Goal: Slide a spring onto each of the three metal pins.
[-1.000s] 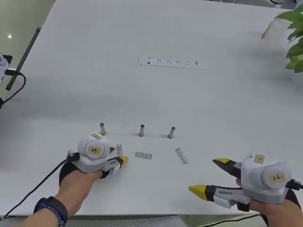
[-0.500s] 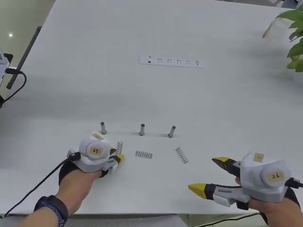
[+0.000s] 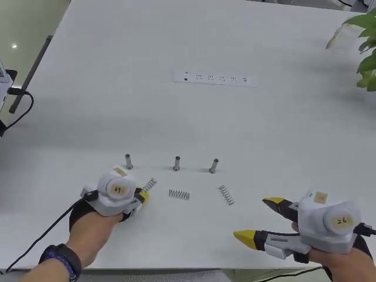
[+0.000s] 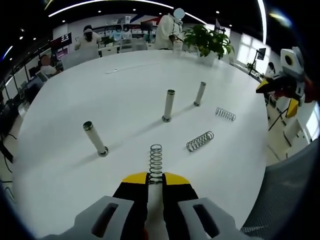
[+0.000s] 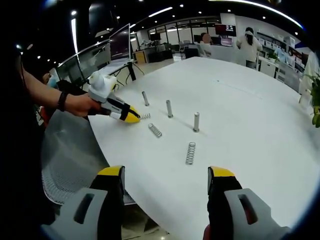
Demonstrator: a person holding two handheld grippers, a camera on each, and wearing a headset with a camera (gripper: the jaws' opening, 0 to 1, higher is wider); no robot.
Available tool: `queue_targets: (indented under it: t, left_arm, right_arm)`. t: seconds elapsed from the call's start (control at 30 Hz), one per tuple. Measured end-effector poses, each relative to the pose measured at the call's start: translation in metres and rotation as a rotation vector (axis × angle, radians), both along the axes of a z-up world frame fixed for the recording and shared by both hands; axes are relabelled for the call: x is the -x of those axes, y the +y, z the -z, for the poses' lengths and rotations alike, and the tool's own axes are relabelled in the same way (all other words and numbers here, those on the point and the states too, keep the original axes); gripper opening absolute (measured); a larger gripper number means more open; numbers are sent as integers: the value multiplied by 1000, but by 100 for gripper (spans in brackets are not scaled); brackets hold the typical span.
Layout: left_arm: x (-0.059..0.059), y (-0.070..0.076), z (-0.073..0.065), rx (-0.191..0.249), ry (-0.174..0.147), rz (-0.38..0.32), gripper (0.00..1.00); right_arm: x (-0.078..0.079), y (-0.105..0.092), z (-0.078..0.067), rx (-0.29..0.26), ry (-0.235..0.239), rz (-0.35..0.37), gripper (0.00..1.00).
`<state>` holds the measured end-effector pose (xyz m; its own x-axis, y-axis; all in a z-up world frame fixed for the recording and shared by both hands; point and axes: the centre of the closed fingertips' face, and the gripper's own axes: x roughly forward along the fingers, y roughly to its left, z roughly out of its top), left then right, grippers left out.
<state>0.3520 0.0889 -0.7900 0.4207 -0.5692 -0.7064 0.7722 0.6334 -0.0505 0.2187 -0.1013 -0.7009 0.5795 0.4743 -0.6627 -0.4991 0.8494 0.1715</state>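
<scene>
Three short metal pins stand upright in a row on the white table: left pin [image 3: 128, 161], middle pin [image 3: 177, 164], right pin [image 3: 214, 165]. My left gripper [image 3: 142, 194] is shut on one end of a spring [image 4: 156, 161], which sticks out from its yellow tips toward the pins and is tilted up off the table. Two more springs lie flat: one [image 3: 178, 194] below the middle pin, another [image 3: 226, 194] below the right pin. My right gripper [image 3: 259, 219] hovers open over the table's near right edge, with nothing between its jaws.
A white power strip [image 3: 215, 78] lies across the middle of the table. Plant leaves [image 3: 365, 41] hang over the far right corner. A black cable [image 3: 41, 235] runs from my left gripper past the table's near edge.
My left gripper has lifted the spring's free end; it now points up-right instead of lying flat beside the tips. The right gripper has hardly moved.
</scene>
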Motion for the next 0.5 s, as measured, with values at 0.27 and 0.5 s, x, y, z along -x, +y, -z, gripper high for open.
queue_targets:
  t: [0.27, 0.5]
  left_arm:
    - [1, 5, -4, -2, -1, 18, 2]
    - [0, 12, -13, 4, -13, 30, 2]
  right_arm:
    - [-3, 4, 0, -5, -4, -11, 65]
    - [-6, 10, 1, -12, -6, -25, 64]
